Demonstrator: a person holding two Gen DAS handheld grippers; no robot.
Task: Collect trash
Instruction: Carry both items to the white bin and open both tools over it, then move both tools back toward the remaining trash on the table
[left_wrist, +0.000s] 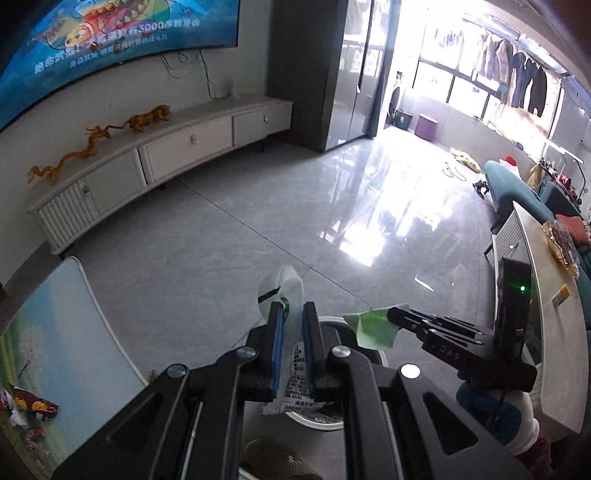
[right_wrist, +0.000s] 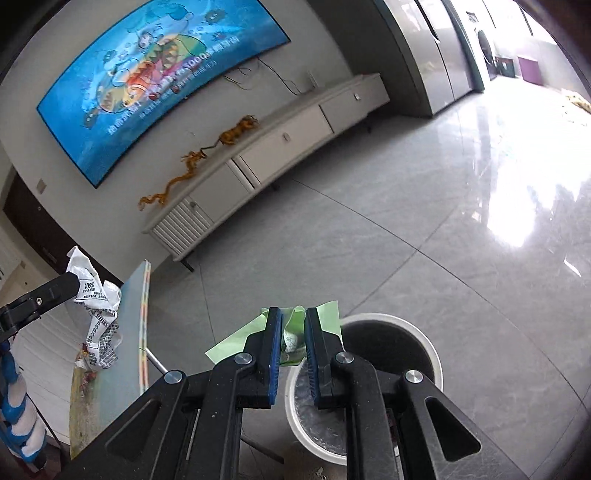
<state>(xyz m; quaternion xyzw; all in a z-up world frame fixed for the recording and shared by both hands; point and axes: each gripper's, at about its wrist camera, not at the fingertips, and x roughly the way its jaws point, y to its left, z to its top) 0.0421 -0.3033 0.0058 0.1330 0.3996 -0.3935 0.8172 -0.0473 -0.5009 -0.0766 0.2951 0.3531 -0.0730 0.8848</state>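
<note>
My left gripper (left_wrist: 293, 314) is shut on a white crumpled wrapper (left_wrist: 282, 288) with black print, held above the white-rimmed trash bin (left_wrist: 317, 421). The same wrapper shows in the right wrist view (right_wrist: 98, 317), hanging from the left gripper's fingers (right_wrist: 55, 290) beside the table. My right gripper (right_wrist: 293, 321) is shut on a green paper wrapper (right_wrist: 325, 317), held over the near rim of the trash bin (right_wrist: 399, 321). In the left wrist view the right gripper's fingers (left_wrist: 417, 319) hold the green wrapper (left_wrist: 373, 326) to the right of mine.
A small table (left_wrist: 55, 332) with a landscape print stands at the left, with colourful wrappers (left_wrist: 33, 406) on it. A white TV cabinet (left_wrist: 166, 155) lines the wall under the TV. A long grey table (left_wrist: 543, 295) is at the right. Grey tile floor (left_wrist: 258, 221) lies ahead.
</note>
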